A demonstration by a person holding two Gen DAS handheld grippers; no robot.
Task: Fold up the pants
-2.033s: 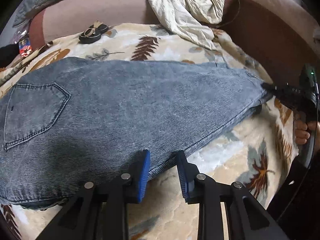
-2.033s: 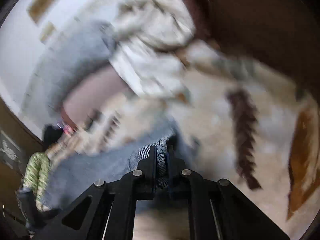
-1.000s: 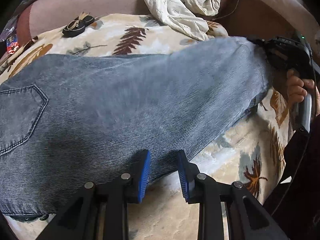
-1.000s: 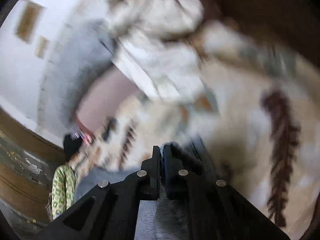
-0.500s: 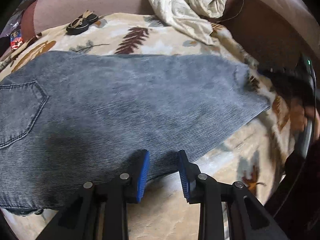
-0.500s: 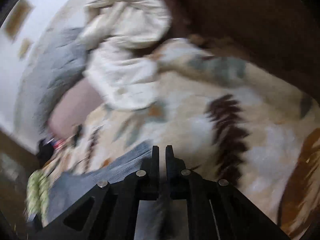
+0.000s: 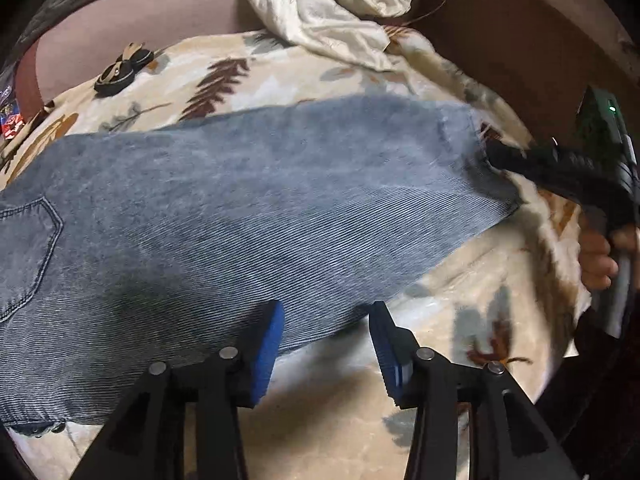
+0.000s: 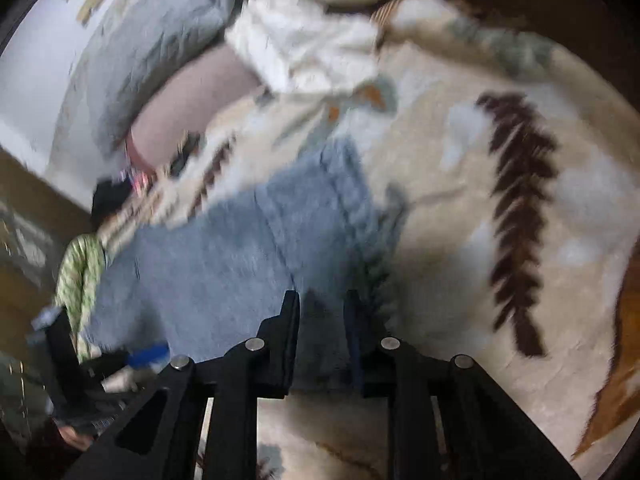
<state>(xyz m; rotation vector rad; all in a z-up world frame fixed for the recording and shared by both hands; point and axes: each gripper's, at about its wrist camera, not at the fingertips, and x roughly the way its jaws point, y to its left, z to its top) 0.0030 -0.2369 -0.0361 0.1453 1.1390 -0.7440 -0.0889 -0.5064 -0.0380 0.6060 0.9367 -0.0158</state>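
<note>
Blue-grey denim pants (image 7: 248, 208) lie flat across a cream blanket with leaf prints (image 7: 460, 280), back pocket at the left, leg hems at the right. My left gripper (image 7: 326, 320) is open, its blue pads over the near edge of the leg. My right gripper (image 8: 322, 304) is open just above the hem end of the pants (image 8: 248, 256); it also shows at the hem in the left wrist view (image 7: 520, 160). The right wrist view is blurred.
A crumpled cream sheet (image 7: 332, 0) lies at the back. A dark bow-shaped item (image 7: 120, 72) sits on the blanket at the back left. A brown padded bed frame (image 7: 520, 40) curves around the right side. A green patterned cloth (image 8: 78, 272) hangs at the left.
My right gripper lifted the hem, laid it back down flat and opened, letting go of the pants. My left gripper stayed open at the near edge.
</note>
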